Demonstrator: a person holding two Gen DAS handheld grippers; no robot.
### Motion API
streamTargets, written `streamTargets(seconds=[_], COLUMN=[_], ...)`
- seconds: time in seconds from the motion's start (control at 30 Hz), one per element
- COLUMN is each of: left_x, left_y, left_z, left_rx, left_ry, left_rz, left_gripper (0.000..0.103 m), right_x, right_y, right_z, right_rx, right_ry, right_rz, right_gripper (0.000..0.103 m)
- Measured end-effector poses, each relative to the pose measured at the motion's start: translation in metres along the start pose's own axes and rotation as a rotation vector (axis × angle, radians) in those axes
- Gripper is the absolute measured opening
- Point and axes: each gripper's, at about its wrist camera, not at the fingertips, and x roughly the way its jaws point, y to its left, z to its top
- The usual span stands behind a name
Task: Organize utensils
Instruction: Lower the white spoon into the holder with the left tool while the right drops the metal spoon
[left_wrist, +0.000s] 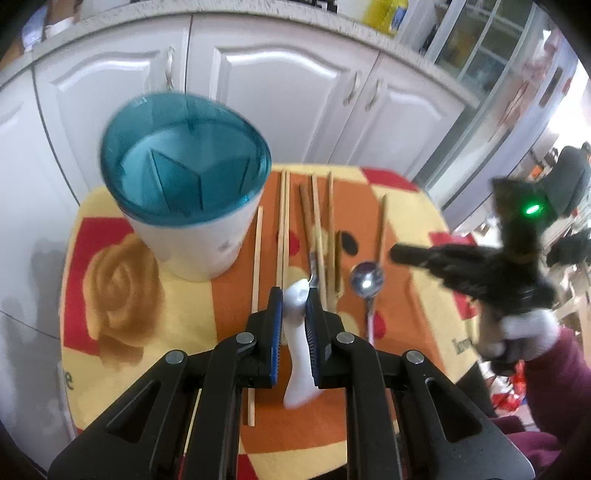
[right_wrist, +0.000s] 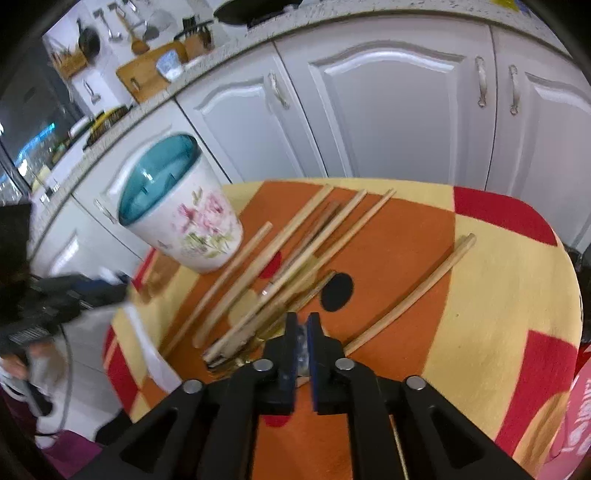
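**Left tongs grip a white spoon; right tongs nearly closed over the metal spoon**

Nearest in the left wrist view, the left tongs (left_wrist: 294, 295) are clenched on a white ceramic spoon (left_wrist: 298, 347), which runs lengthwise between the blue pads with its bowl end poking out at the fingertips. The spoon sits above the table (left_wrist: 177, 321), whose cloth is patterned in orange, yellow and red. Just right of those tongs lies a metal spoon (left_wrist: 366, 281), bowl up, with a pale handle running toward the camera.

In the right wrist view, the right tongs (right_wrist: 303, 325) are drawn almost together, and something shiny shows in the narrow gap between them; whether they actually pinch it cannot be told. From the left view these tongs (left_wrist: 397, 254) appear blurred, beside the metal spoon.

Farther out, several wooden chopsticks (right_wrist: 295, 240) lie loosely side by side across the orange middle of the cloth, with one chopstick (right_wrist: 417, 291) well apart to the right.

Beyond them on the left stands a white holder (right_wrist: 192, 221) with pink flowers and a teal divided insert (left_wrist: 184, 158). White cabinet doors (right_wrist: 388, 110) rise behind the table.
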Motion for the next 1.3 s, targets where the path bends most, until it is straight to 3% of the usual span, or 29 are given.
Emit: streamTargets(seconds=[0.03,0.1,0.2,0.27,0.5,0.7,0.93,1.07,1.13,1.3], left_x=[-0.004,-0.008,-0.010,-0.016,-0.039,-0.084,-0.131,-0.139,-0.136,-0.107], left_y=[0.001,0.002,0.004,0.007,0.011,0.014,0.031,0.045,0.052,0.058], left_z=[0.000,0.002,0.001,-0.001,0.004,0.026,0.069,0.091,0.098,0.103], left_rx=[-0.002,-0.010,-0.026,-0.033,-0.049,-0.048,-0.004,0.019,0.035,0.074], left_ry=[-0.005,-0.013,-0.014,-0.018,-0.047,-0.126,-0.235,-0.278,-0.280,-0.205], left_rz=[-0.002,-0.007,-0.014,-0.013,-0.032,-0.050,0.074,0.164,0.223,0.267], left_gripper=[0.010,0.010,0.009,0.008,0.008,0.008,0.008,0.008,0.008,0.008], right_x=[0.004,0.015,0.033,0.031,-0.019,-0.070,-0.103,-0.099,-0.089,-0.057], right_y=[-0.002,-0.004,-0.009,-0.010,0.002,0.018,0.057,0.084,0.100,0.128], right_z=[-0.001,-0.004,-0.007,-0.007,0.002,0.037,0.107,0.149,0.167,0.193], right_rx=[0.002,-0.002,0.000,0.015,-0.025,-0.062,-0.113,-0.151,-0.182,-0.252], right_ry=[0.012,0.032,0.088,0.086,-0.019,-0.147,-0.321,-0.394,-0.423,-0.458], right_rz=[-0.001,-0.006,-0.033,-0.014,-0.014,0.004,0.015,-0.030,-0.075,-0.171], right_gripper=[0.038,0.037,0.004,0.003,0.002,0.002,0.002,0.002,0.002,0.002])
